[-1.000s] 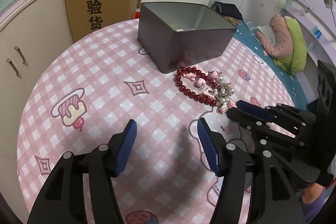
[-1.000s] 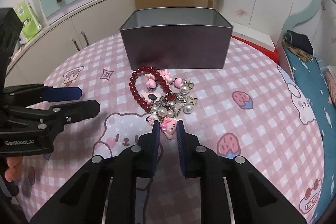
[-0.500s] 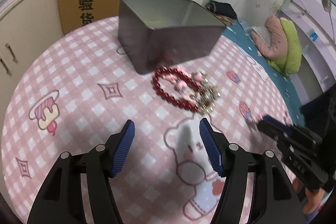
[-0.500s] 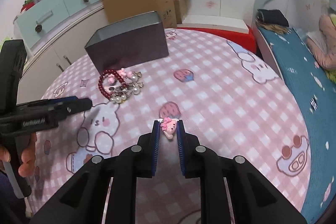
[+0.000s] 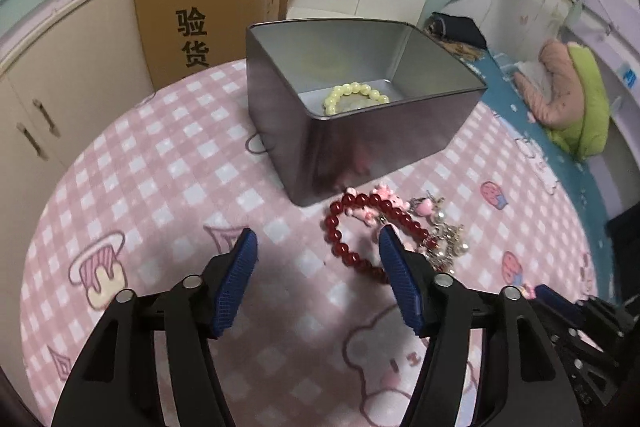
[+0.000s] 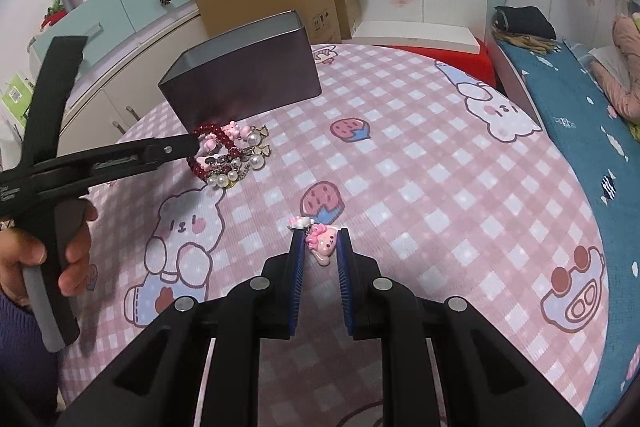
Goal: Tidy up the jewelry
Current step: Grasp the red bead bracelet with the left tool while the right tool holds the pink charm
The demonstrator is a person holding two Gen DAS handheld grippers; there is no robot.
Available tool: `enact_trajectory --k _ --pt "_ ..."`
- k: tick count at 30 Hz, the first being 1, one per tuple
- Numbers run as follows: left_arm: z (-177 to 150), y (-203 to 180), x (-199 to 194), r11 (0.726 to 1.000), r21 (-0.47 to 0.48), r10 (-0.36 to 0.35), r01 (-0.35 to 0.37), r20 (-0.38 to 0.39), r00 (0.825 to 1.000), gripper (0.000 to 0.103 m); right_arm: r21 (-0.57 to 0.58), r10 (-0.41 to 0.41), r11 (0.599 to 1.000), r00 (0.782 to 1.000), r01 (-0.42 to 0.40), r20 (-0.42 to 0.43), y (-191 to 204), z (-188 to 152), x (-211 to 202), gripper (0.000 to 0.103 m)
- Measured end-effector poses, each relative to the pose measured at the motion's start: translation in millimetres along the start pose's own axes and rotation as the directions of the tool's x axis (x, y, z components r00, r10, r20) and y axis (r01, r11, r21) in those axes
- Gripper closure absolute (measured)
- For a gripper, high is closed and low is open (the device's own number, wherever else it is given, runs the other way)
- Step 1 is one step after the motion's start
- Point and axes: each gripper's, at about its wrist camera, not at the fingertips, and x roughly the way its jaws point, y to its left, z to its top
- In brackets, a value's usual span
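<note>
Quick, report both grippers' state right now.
Left gripper: open, holding nothing, over the red bead bracelet.
Right gripper: closed on the pink charm.

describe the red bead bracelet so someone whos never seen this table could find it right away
Start at the grey metal tin on the pink checked tablecloth. Just in front of its near corner lies a jewelry heap. The red bead bracelet is its loop of dark glossy round beads, unlike the pearl and pink charm pieces tangled beside it.

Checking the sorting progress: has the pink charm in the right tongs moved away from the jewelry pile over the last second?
Yes. The charm, clamped in the right tongs, was at the pile near the tin; now it is well clear, toward the table's near right.
</note>
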Motion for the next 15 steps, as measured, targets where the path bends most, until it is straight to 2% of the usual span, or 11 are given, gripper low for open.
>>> enact_trajectory --k 1,3,6,8,9,10,13,14,15 --pt "1.8 -3.5 2.7 0.999 0.032 0.037 -0.037 0.001 0.999 0.055 0.002 0.003 1.000 1.000 -0.003 0.001 -0.2 0.2 0.5 0.087" --pt "4.2 -7.5 6.1 0.993 0.077 0.088 -0.088 0.006 0.996 0.065 0.006 0.007 1.000 1.000 -0.007 0.001 -1.0 1.6 0.9 0.087" --pt "4.4 -9.9 8.1 0.986 0.125 0.113 -0.113 0.010 0.994 0.069 0.004 0.010 1.000 1.000 -0.010 0.000 -0.9 2.8 2.2 0.087" --pt "3.9 -8.8 8.1 0.985 0.128 0.117 -0.118 0.016 0.993 0.076 0.001 0.009 1.000 1.000 -0.009 0.000 -0.8 3.5 2.2 0.086" --pt "3.2 -8.2 7.8 0.983 0.130 0.125 -0.126 0.018 0.992 0.087 0.002 0.010 1.000 1.000 -0.010 0.000 -0.5 3.7 2.7 0.086" --pt "1.8 -8.3 7.1 0.982 0.135 0.130 -0.132 0.020 0.991 0.093 0.004 0.011 1.000 1.000 -0.011 0.001 -0.6 3.7 2.3 0.087" --pt "-2.2 0.8 2.1 0.991 0.117 0.066 -0.067 0.014 0.998 0.095 0.016 0.020 1.000 1.000 -0.020 0.004 -0.3 3.9 2.2 0.087" --pt "-3.2 6.7 -0.9 0.996 0.089 0.002 -0.001 -0.003 1.000 0.095 0.018 0.018 1.000 1.000 -0.018 0.006 0.1 3.9 1.6 0.087" --pt "-5.9 12.4 -4.0 0.997 0.078 -0.026 0.026 -0.006 1.000 0.095 0.020 0.018 1.000 1.000 -0.018 0.009 0.7 4.3 1.3 0.087"
